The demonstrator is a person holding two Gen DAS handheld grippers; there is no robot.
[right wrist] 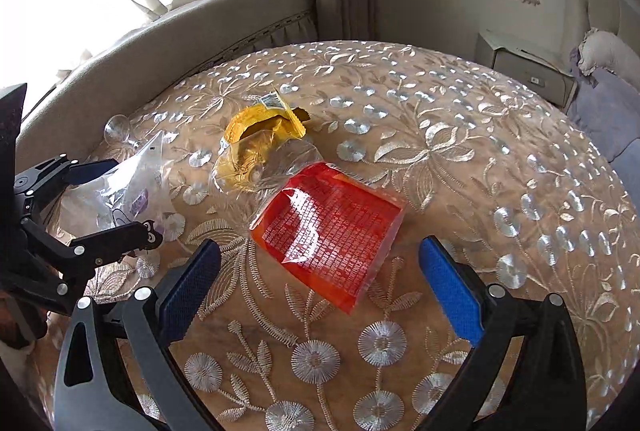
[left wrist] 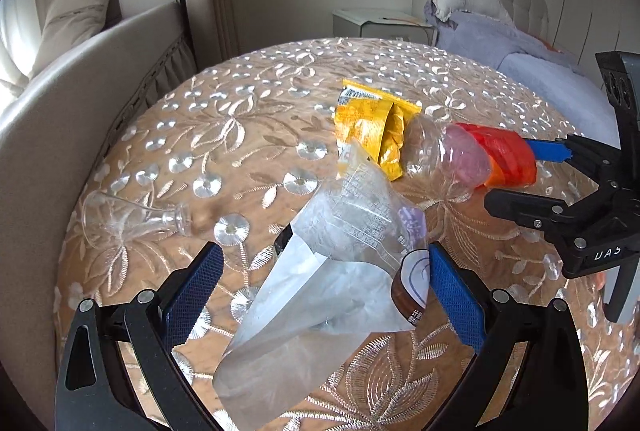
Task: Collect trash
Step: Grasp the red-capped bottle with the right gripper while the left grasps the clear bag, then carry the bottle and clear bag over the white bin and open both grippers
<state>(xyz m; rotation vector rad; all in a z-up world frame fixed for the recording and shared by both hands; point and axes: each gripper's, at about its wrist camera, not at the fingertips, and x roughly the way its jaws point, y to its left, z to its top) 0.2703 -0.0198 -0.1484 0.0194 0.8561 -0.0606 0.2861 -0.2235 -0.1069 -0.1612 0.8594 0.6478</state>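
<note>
Left wrist view: clear bag [left wrist: 320, 291], right wrist view: red wrapper [right wrist: 332, 235]

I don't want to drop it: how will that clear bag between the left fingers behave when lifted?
The clear plastic bag looks thin and crumpled, so probably floppy and light. Its glossy film may slip between the pads, and it will likely sag.

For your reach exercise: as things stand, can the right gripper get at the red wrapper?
Probably yes: the right gripper is open, and the red wrapper lies flat just ahead of its fingers, nothing between.
</note>
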